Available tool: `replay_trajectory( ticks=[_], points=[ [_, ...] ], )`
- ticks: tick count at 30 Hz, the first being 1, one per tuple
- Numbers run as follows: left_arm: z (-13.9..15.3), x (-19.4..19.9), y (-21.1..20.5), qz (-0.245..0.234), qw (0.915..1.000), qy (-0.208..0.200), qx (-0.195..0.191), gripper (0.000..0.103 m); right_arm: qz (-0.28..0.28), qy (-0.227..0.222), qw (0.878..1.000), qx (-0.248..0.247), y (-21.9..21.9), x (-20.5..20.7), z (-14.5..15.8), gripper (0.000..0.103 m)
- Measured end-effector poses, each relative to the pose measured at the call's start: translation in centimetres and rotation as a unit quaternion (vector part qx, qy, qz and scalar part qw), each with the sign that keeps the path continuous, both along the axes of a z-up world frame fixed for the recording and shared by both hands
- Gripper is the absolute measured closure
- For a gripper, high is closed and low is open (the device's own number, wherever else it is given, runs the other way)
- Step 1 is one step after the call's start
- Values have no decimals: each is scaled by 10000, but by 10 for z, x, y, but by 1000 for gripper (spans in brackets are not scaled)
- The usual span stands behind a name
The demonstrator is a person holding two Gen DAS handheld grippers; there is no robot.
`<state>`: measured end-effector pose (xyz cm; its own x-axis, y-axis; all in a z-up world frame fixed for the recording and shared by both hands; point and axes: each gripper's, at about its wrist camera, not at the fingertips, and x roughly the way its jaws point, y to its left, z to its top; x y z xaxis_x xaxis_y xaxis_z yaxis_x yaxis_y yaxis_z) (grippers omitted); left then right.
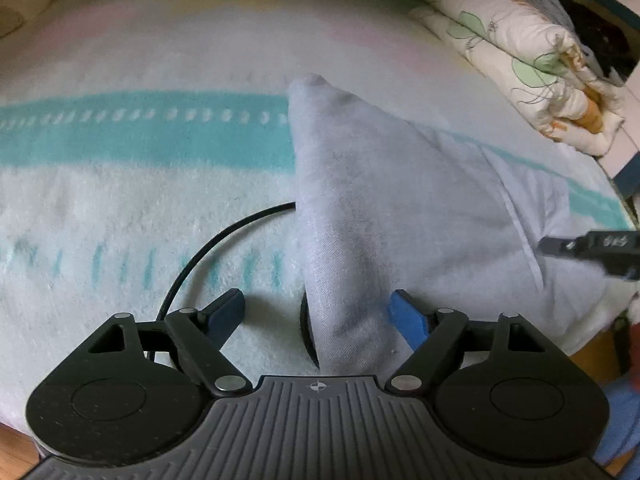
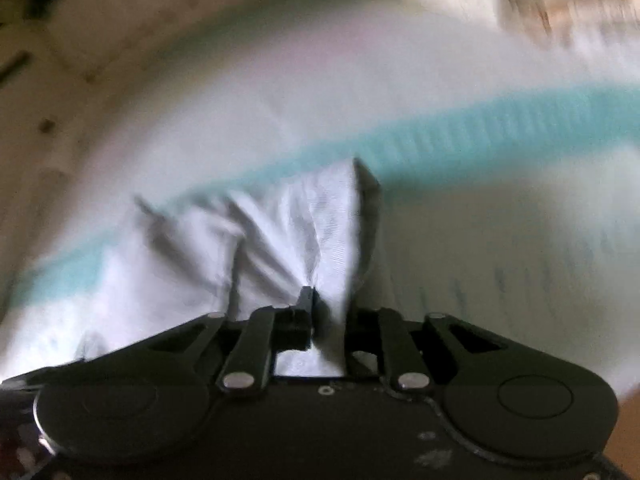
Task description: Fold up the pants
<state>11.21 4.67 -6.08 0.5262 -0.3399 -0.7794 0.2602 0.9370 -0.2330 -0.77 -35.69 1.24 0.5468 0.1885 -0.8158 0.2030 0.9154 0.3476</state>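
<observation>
Pale lavender pants (image 1: 360, 200) lie on a white bed cover with teal stripes (image 1: 140, 136), one fold raised into a ridge toward the camera. My left gripper (image 1: 316, 314) stands open around the near end of that ridge. The cloth lies by the right blue pad (image 1: 408, 320) and apart from the left one. At the right edge of the left wrist view, my right gripper (image 1: 588, 246) reaches onto the pants. In the blurred right wrist view the right gripper (image 2: 320, 300) is shut on a bunched fold of the pants (image 2: 280, 232), and cloth hides its right finger.
A black cable (image 1: 208, 248) loops over the cover and runs under the pants. A folded floral quilt (image 1: 520, 60) lies at the far right of the bed. The bed's edge and wooden floor (image 1: 588, 352) show at the lower right.
</observation>
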Motion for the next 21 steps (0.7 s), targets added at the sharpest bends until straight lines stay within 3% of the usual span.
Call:
replay_trajectory(
  ticks=[3,5,8,11,17,21],
  points=[
    [8,-3,-2,-37,9999,-65,116,24,-106,-72,9999,80,-3,-2,2,71],
    [20,-4,-3,33,9994,-290,189,24,-265,-317,9989,-205,-8,-8,15,65],
    [44,3,-9,56,9967,-757,279,23,-354,-930,9917,-817,-3,-16,39,65],
    [60,26,-17,147,9957,-865,302,23,-49,-1342,9864,-944,12,-11,53,65],
    [62,87,-30,419,9957,-741,354,23,747,-1234,9846,-990,46,26,44,65],
    [51,114,-39,436,9942,-730,655,23,927,-1121,9847,-955,54,36,32,65]
  ],
)
